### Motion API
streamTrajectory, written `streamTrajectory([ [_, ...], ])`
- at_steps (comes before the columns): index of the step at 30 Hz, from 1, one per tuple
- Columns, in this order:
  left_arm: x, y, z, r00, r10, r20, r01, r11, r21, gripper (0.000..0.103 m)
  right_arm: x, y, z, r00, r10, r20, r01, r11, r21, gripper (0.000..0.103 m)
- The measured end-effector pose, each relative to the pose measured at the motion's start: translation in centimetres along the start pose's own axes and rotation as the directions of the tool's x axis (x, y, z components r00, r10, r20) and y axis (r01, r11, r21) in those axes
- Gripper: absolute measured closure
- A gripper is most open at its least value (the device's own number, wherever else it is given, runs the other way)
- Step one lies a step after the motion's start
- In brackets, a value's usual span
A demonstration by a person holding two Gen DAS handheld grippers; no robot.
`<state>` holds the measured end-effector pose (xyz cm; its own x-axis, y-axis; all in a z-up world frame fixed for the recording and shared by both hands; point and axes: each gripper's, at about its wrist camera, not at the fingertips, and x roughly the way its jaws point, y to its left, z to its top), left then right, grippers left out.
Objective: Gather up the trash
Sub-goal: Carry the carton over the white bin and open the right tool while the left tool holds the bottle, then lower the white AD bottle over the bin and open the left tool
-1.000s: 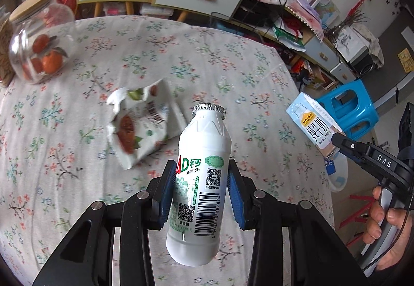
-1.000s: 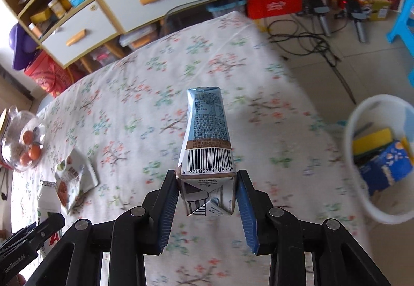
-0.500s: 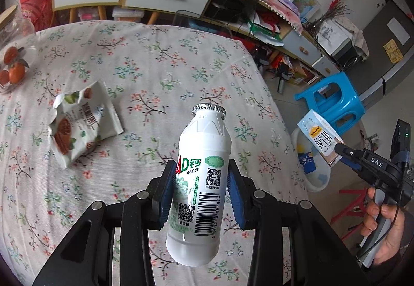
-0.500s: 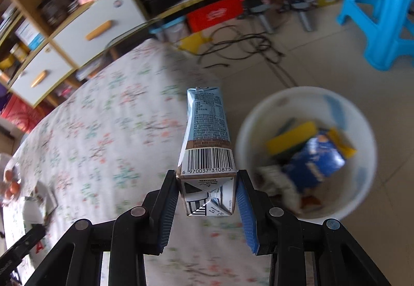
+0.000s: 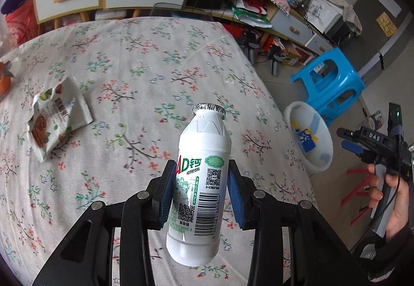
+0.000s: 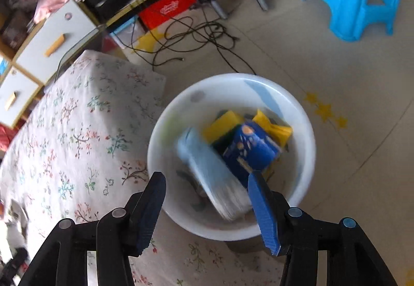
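Right jaws just parted, blurred carton loose between them over the bin; left jaws clamping bottle.

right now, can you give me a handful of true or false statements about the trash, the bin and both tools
1. The left tool is clamped on the white plastic drink bottle with a foil cap. True.
2. The right tool grips the pale blue milk carton. False: its jaws have just been opening and stand apart; the blurred carton is dropping into the round white plastic bin.
3. The white bin stands on the flowered tablecloth. False: it stands on the floor beside the table.
4. A torn snack wrapper lies on the tablecloth. True.
5. The bin is empty. False: it holds yellow and blue packaging.
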<state>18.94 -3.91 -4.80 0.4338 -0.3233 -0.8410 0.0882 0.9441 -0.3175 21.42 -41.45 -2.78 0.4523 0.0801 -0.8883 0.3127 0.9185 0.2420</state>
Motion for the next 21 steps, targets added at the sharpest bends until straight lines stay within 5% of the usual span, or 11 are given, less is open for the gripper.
streamTrajectory([
  [21,9.7,-19.3,2.2,0.991,-0.099,-0.095,0.121,0.957,0.262,0.063,-4.2,-8.1,-0.8,0.995,-0.086,0.042,0.086,0.996,0.006,0.034],
])
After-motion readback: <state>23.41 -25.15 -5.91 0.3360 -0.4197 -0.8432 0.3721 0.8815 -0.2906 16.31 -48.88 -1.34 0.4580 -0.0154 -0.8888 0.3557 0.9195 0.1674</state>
